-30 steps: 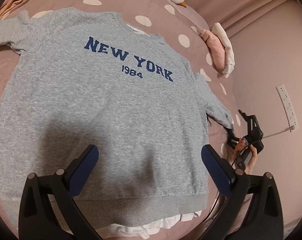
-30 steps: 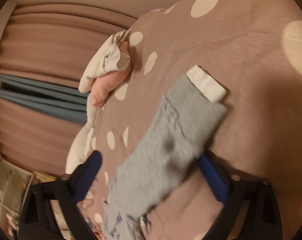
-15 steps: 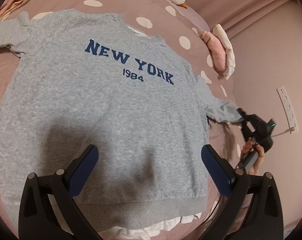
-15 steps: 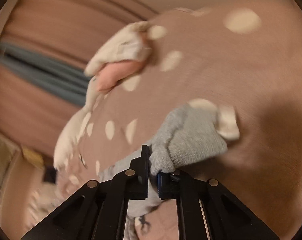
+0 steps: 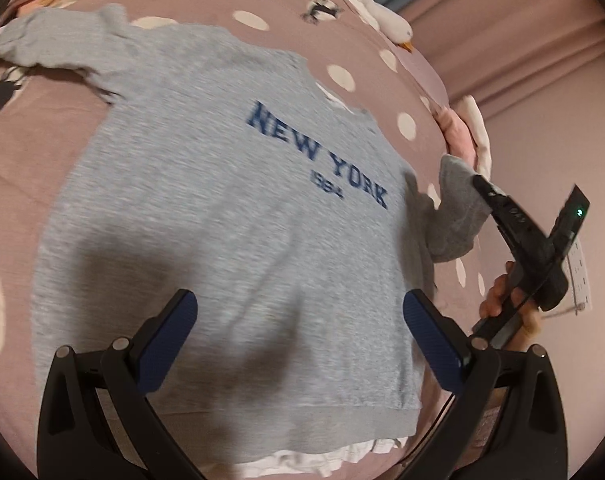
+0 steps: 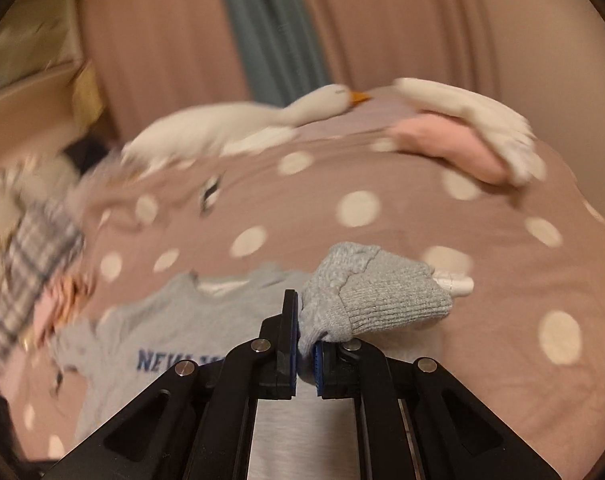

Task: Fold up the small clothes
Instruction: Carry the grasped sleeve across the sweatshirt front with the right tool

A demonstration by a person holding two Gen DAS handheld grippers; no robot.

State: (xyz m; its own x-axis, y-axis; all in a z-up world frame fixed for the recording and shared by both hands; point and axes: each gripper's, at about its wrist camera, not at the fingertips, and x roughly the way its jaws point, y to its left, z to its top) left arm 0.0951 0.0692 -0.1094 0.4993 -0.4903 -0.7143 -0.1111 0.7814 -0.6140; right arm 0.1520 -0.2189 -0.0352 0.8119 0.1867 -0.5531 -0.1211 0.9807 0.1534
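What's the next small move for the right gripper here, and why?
Probably carry the sleeve cuff inward and lay it across the sweatshirt chest. The right gripper is shut on the cuff and holds it off the bedspread, while the body lies flat. The left gripper hovers open.

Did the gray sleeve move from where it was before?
Yes. The sleeve cuff, pinched in the right gripper, has lifted off the dotted bedspread, rising toward the pink cloth and folding in toward the sweatshirt.
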